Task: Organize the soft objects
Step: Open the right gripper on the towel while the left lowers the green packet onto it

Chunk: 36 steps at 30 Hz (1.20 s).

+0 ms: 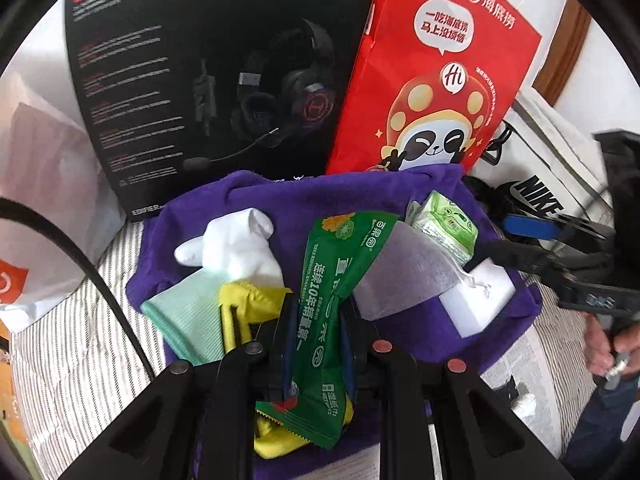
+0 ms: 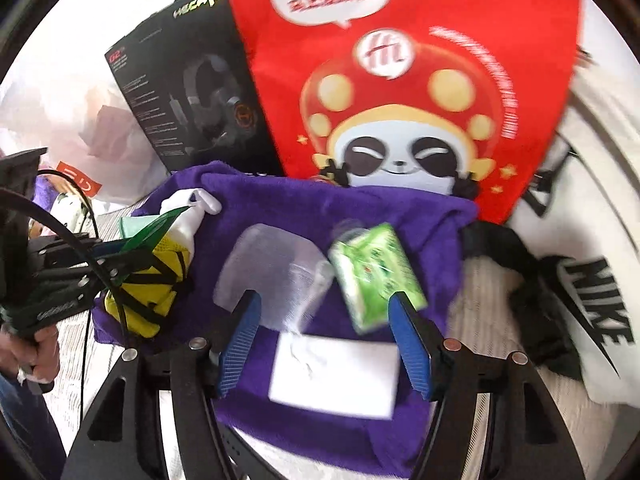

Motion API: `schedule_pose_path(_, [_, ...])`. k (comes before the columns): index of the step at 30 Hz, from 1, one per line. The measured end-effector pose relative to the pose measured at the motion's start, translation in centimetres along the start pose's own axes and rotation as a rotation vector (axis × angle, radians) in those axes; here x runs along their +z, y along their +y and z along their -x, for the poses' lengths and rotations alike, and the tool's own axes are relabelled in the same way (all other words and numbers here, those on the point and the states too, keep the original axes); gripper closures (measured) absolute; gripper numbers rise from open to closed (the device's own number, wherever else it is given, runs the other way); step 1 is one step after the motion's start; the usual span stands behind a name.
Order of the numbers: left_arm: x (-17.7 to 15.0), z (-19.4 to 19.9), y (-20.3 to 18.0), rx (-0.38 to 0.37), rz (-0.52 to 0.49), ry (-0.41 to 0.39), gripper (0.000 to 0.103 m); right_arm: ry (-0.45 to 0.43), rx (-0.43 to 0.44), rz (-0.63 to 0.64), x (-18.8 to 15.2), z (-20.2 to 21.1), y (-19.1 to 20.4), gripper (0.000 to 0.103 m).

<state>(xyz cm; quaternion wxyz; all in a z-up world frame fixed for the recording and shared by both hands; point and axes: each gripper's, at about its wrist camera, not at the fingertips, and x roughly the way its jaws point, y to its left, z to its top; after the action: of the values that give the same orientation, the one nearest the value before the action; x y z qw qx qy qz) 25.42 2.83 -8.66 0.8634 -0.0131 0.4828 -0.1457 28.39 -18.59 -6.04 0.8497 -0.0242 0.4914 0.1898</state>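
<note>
My left tongs (image 1: 316,320) are clamped on a green wet-wipe packet (image 1: 332,292); its lower end hangs toward the camera and the tong tips are mostly hidden behind it. Under them a yellow cloth (image 1: 256,300) is bunched, partly covered by the tongs. My right tongs (image 2: 324,320) stand apart with nothing pressed between the blue pads (image 2: 240,340); this view is motion-blurred.

Everything sits on a purple towel (image 1: 420,332) spread over a striped bed sheet (image 1: 80,360). Near the towel's left edge: a white sock (image 1: 232,248) over a pale green cloth (image 1: 192,316), the cloth half hidden. Toward the right edge: a grey-white sheet (image 1: 404,276), a white block (image 1: 476,300) just beside it, and a green tissue pack (image 1: 444,228) near the towel's far right corner. In the right view the tissue pack is blurred and tilted, near the right pad; I cannot tell whether it touches.

Beyond the towel's far edge stand a black headset box (image 1: 192,80) and a red panda-print bag (image 1: 440,80), the bag's top cut off. A white Nike bag (image 2: 592,300) lies off the right edge, partly out of frame. A white plastic bag (image 1: 40,200) is at left, contents unclear. My hand (image 1: 612,344) shows at the frame edge.
</note>
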Motion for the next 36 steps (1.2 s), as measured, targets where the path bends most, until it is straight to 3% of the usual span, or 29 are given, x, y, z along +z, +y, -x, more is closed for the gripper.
schedule_pose_path(5, [1.0, -1.5, -1.1, 0.011, -0.015, 0.026, 0.084, -0.033, -0.018, -0.017, -2.0, 2.8, -1.1, 0.037])
schedule_pose_path(9, [1.5, -4.0, -2.1, 0.072, -0.039, 0.082, 0.084, -0.067, -0.002, -0.028, -3.9, 4.9, -1.4, 0.037])
schedule_pose_path(17, [0.3, -6.4, -3.8, 0.118, -0.076, 0.137, 0.077, -0.058, 0.033, -0.071, -8.2, 5.6, -1.2, 0.036])
schedule_pose_path(20, [0.1, -6.4, -4.2, 0.118, -0.075, 0.140, 0.071, -0.046, 0.049, -0.086, -9.7, 5.6, -1.2, 0.036])
schedule_pose_path(24, [-0.4, -6.6, -5.0, 0.104, -0.077, 0.153, 0.047, -0.039, 0.066, -0.115, -11.3, 5.9, -1.3, 0.036])
schedule_pose_path(28, [-0.9, -5.9, -6.6, 0.093, -0.091, 0.168, 0.034, -0.027, 0.070, -0.124, -13.2, 6.4, -1.2, 0.036])
schedule_pose_path(33, [-1.8, -3.9, -8.6, 0.149, -0.128, 0.149, 0.034, -0.001, 0.068, -0.139, -15.4, 6.7, -1.2, 0.036])
schedule_pose_path(36, [-2.0, -2.6, -8.9, 0.145, -0.115, 0.135, 0.034, 0.012, 0.071, -0.139, -16.6, 6.5, -0.7, 0.036])
